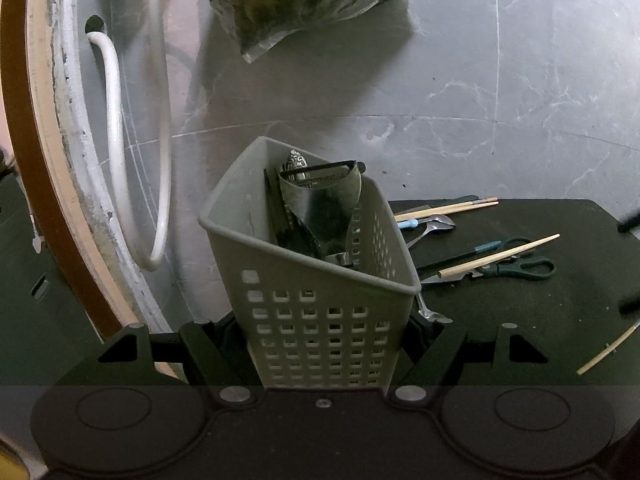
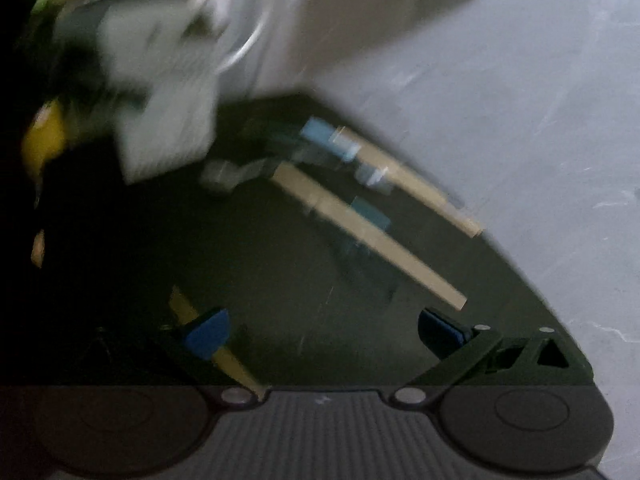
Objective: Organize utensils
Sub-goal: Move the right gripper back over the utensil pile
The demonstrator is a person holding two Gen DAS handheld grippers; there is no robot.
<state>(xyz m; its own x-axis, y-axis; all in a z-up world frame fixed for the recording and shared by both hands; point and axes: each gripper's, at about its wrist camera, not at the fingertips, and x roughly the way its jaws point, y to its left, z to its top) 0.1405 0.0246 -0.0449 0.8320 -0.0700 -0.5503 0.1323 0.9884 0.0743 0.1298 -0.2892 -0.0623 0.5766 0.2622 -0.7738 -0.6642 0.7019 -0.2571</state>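
- Left wrist view: the left claw (image 1: 325,344) is clamped around the lower walls of the grey perforated plastic caddy (image 1: 316,280), which stands upright with a dark scoop-like utensil (image 1: 324,208) and some cutlery inside.
- Loose utensils lie on the black surface (image 1: 560,312) to the caddy's right: bamboo chopsticks (image 1: 498,257), green-handled scissors (image 1: 516,267), a metal spoon (image 1: 434,226).
- Right wrist view is badly smeared; the right claw (image 2: 324,334) looks spread apart with nothing between its blue pads (image 2: 208,334). A pale chopstick (image 2: 368,234) lies ahead of it, long axis running diagonally away to the upper left, so I'd say that hand is nearer.
- Caddy contents are mostly hidden.
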